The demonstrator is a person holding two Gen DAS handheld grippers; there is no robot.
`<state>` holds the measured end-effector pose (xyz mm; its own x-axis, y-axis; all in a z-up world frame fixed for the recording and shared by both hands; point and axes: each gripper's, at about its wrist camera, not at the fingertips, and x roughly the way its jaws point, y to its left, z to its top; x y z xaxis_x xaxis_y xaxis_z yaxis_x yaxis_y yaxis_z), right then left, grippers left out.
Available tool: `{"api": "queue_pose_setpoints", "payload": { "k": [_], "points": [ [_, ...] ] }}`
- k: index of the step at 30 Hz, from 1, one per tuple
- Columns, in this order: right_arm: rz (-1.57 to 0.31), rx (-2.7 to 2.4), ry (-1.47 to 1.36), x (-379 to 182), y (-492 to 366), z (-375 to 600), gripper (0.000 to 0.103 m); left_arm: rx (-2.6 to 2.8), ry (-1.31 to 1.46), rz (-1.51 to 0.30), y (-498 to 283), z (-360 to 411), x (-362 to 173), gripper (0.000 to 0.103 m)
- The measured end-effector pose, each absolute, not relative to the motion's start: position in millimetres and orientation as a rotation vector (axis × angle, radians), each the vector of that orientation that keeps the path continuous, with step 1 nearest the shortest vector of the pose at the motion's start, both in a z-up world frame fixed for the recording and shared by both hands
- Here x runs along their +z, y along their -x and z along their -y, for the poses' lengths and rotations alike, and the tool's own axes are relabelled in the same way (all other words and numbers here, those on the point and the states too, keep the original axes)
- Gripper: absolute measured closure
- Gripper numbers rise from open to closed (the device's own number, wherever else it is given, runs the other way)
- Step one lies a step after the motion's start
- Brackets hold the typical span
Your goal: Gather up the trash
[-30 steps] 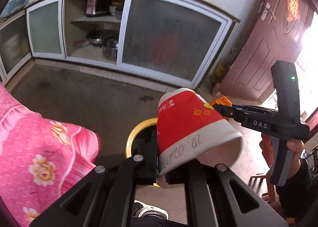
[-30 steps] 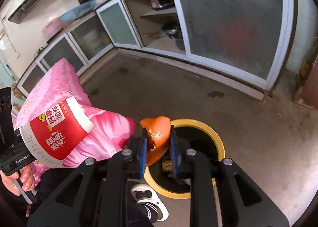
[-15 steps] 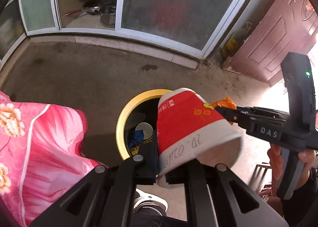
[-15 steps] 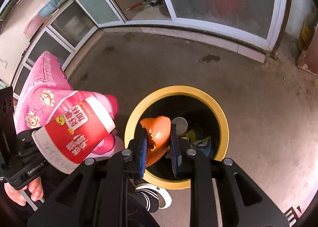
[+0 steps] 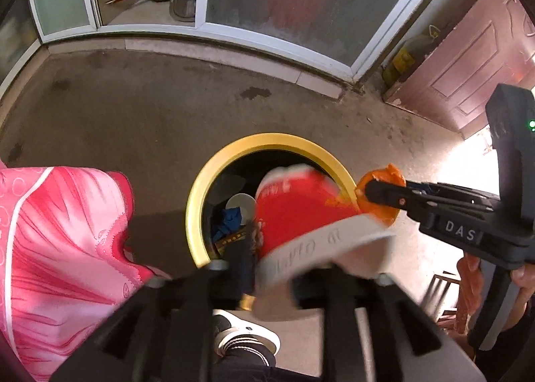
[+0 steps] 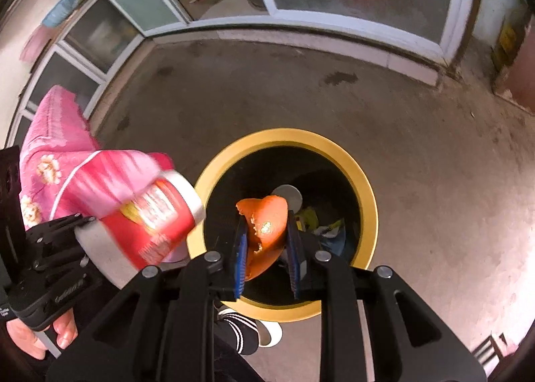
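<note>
The main risk sits on the left: the cup, a red paper tub with a white rim, hangs tilted over the near left edge of the bin, and in the right wrist view its body lies partly outside the yellow rim, toward the pink cloth. Let go from there, it could strike the rim and roll onto the floor, or fall beside the shoe below. The left gripper has its fingers clenched on the cup's open end, pinching the wall, which looks squashed; a grip on thin paper like that may slip or stick on release, though the blur makes the exact contact hard to tell. Further right, the peel, an orange curl, is better placed: it hangs well inside the bin's mouth, above a white cup and scraps lying at the bottom. The right gripper holds it with fingers closed to a narrow gap, the blue pads pressing both sides of the peel. The danger here is smaller: moist peel might cling to a pad instead of dropping, or the two grippers, close together above the bin, might knock each other.
</note>
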<state>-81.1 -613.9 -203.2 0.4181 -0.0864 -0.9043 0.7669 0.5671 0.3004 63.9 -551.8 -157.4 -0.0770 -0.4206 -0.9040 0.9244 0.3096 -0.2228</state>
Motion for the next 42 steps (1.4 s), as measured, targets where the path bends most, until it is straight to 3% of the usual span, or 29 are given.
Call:
{"api": "queue_pose_setpoints", "payload": {
  "k": [1, 2, 3, 5, 14, 19, 20, 38, 42],
  "points": [
    [-1.019, -0.621, -0.815, -207, 82, 616, 0.068, -1.209, -0.565, -1.151, -66, 552, -158, 0.036],
    [-1.016, -0.620, -0.826, -209, 84, 617, 0.046, -1.198, -0.549, -1.146, -68, 550, -158, 0.023],
    [-1.003, -0.621, -0.840, -209, 87, 618, 0.035, -1.194, -0.530, -1.147, -70, 549, -157, 0.022],
    [-1.016, -0.644, -0.848, -211, 92, 618, 0.035, -1.179, -0.506, -1.163, -75, 547, -157, 0.018],
    [-0.961, -0.722, -0.750, -173, 110, 581, 0.034, -1.239, -0.328, -1.134, -84, 506, -130, 0.011],
    [-0.856, -0.733, -0.646, -130, 110, 539, 0.016, -1.300, -0.218, -1.056, -91, 464, -93, 0.009],
    [-0.858, -0.744, -0.608, -121, 107, 527, 0.007, -1.309, -0.189, -1.028, -92, 453, -83, 0.009],
    [-0.309, -0.968, 0.077, 34, 109, 308, 0.008, -1.397, -0.110, -0.468, -43, 264, 41, 0.008],
    [-0.198, -1.056, 0.036, 50, 124, 297, 0.008, -1.301, -0.087, -0.413, -39, 230, 53, 0.008]
  ]
}}
